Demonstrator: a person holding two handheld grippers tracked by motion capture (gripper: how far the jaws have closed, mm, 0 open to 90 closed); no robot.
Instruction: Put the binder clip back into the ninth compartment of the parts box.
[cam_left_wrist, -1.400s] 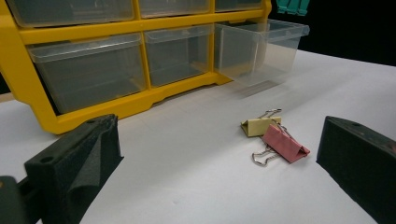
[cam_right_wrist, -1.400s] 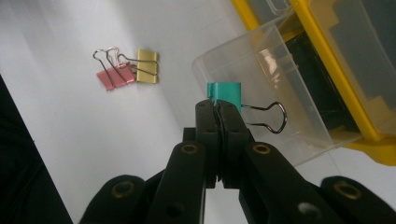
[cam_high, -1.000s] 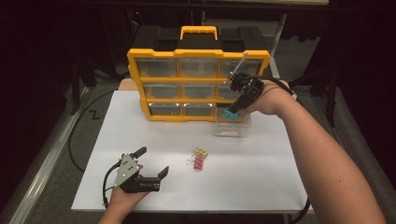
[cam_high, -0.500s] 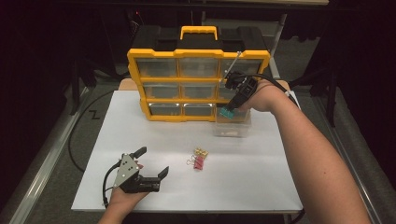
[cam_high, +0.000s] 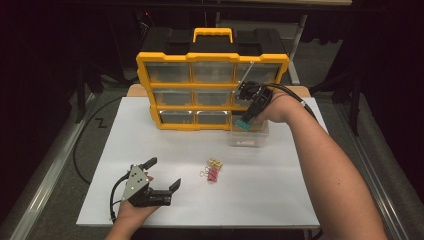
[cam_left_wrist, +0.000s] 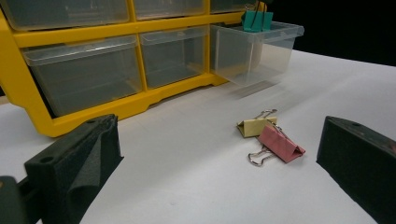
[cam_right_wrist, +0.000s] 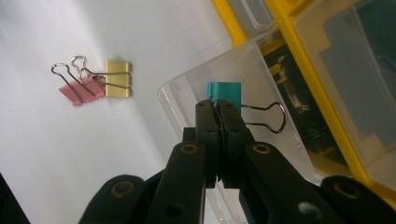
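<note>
My right gripper (cam_right_wrist: 217, 106) is shut on a teal binder clip (cam_right_wrist: 225, 94) and holds it just above a clear drawer (cam_right_wrist: 187, 93) pulled out of the yellow organizer's bottom row. From above, the teal clip (cam_high: 243, 123) hangs over that drawer (cam_high: 249, 136) under the right gripper (cam_high: 248, 116). A pink clip (cam_high: 212, 174) and a yellow clip (cam_high: 216, 163) lie touching on the white mat. My left gripper (cam_high: 162, 175) rests open near the front left; its view shows the pink clip (cam_left_wrist: 281, 146) and the yellow clip (cam_left_wrist: 255, 127) ahead between the jaws.
The yellow organizer (cam_high: 212, 91) with clear drawers stands at the back of the white mat (cam_high: 280, 195). A black cable (cam_high: 295, 95) trails from the right gripper. Dark floor and metal rails surround the table.
The right gripper has carried the teal clip slightly left and down over the pulled-out drawer. The left gripper has stayed where it was.
</note>
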